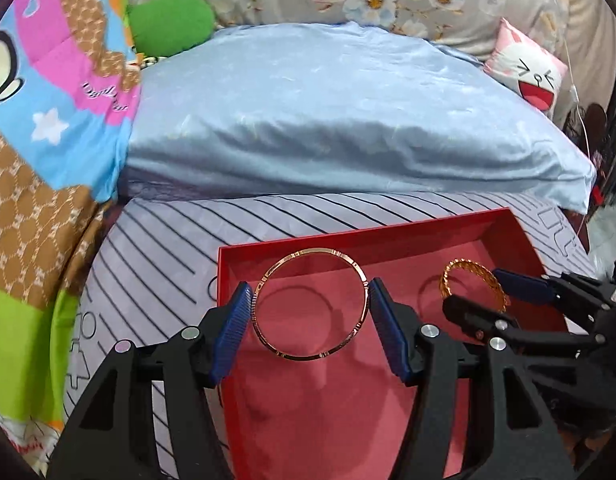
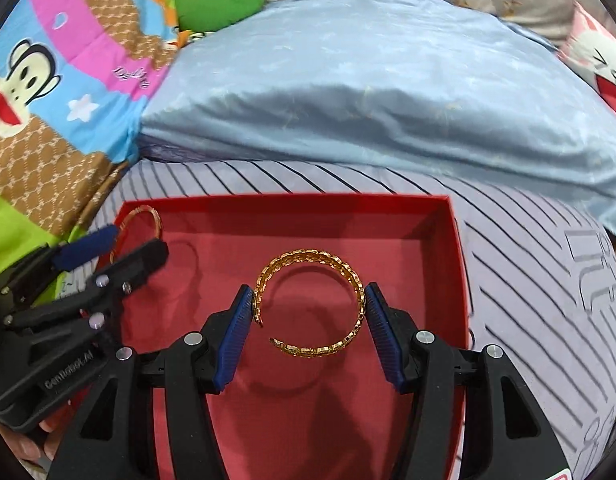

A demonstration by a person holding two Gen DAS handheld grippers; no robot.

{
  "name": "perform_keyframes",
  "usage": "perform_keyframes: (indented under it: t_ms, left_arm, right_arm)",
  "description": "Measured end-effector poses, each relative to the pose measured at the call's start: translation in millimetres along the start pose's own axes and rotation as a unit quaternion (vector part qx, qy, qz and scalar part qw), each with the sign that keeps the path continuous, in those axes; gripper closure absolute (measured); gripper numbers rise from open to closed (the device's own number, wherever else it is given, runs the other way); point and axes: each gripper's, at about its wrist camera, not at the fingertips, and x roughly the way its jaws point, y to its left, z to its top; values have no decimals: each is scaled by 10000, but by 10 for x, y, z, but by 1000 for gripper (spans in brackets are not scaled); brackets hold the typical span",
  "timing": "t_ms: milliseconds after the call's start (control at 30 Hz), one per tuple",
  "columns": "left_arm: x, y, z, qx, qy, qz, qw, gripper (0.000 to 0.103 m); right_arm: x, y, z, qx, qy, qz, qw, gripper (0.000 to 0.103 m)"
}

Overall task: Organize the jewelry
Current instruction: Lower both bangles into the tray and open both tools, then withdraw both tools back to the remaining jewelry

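Red box: you've got the box (image 1: 520, 240) sitting on the striped sheet (image 1: 155, 248), matte red card walls, textured pinkish floor, shallow and open on top.
Left gripper: your left gripper (image 1: 311, 322) pinches the bangle (image 1: 267, 344) across its width, blue ribbed pads touching the rim on both sides, held over the left part of the box.
Right gripper: your right gripper (image 2: 308, 328) clamps the cuff (image 2: 350, 276) the same way, over the box's right half.
Bangle: thin closed hoop, rose-gold look, smooth with little notched sections.
Cuff: chunkier yellow-gold chain-link pattern, open ring with a gap at the lower left, so probably springy.
How I'd do it: lower both close to the floor before you let go, keep them level so they land flat, and leave them well apart so they don't clink or overlap.
Watch out: the cuff might flex or hop once the squeeze comes off, so ease open slowly.
Surroundings: shiny blue pillow (image 1: 348, 120) behind.
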Motion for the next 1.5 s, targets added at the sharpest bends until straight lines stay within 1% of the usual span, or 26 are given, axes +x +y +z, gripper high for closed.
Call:
perform_keyframes:
  t_ms: [133, 233, 333, 367, 400, 433, 533, 633, 700, 800, 900, 1000, 1167, 1333, 1500]
  left_arm:
    - [44, -53, 12, 126, 89, -34, 9999, 46]
    - [64, -68, 6, 164, 160, -34, 9997, 46]
    - [77, -53, 14, 115, 196, -11, 9997, 42]
    - [88, -39, 13, 79, 234, -20, 9997, 40]
    - [95, -20, 15, 32, 263, -33, 9996, 40]
    - [101, 3, 16, -14, 281, -48, 9996, 40]
    - [73, 45, 12, -135, 220, -70, 9996, 37]
    - [15, 80, 8, -258, 123, -77, 9996, 37]
    - [-67, 115, -14, -380, 56, -56, 9992, 37]
    - [-300, 146, -73, -487, -169, -16, 9987, 37]
    - [-582, 133, -167, -489, -372, 12, 9981, 37]
    - [-885, 95, -317, -440, -533, 71, 9976, 36]
    - [-1257, 6, -652, -352, -645, 191, 9971, 34]
    - [-1526, -123, -1110, -252, -616, 337, 9972, 32]
    - [-1615, -165, -1518, -286, -450, 403, 9978, 31]
  right_arm:
    - [-34, -27, -8, 56, -72, -123, 9999, 48]
    - [-17, -64, -1, 67, -25, -211, 9998, 48]
    - [-28, -44, -1, 21, -69, -289, 9996, 47]
    - [-38, -36, -6, -6, -100, -325, 9994, 46]
    - [-40, -28, -6, -22, -118, -352, 9993, 42]
    - [-50, -26, -10, -36, -145, -378, 9992, 41]
    - [-73, -22, -14, -66, -192, -341, 9992, 40]
    - [-169, -22, -20, -86, -315, -266, 9991, 40]
    - [-322, -39, -32, -90, -450, -237, 9987, 40]
    - [-552, -54, -78, -136, -626, -255, 9976, 40]
    - [-819, -74, -221, -179, -773, -252, 9965, 38]
    - [-1050, -46, -434, -221, -863, -269, 9957, 38]
    - [-1338, 25, -913, -292, -855, -300, 9955, 38]
    - [-1492, 58, -1359, -272, -737, -278, 9965, 38]
    - [-1565, 50, -1763, -213, -572, -324, 9976, 38]
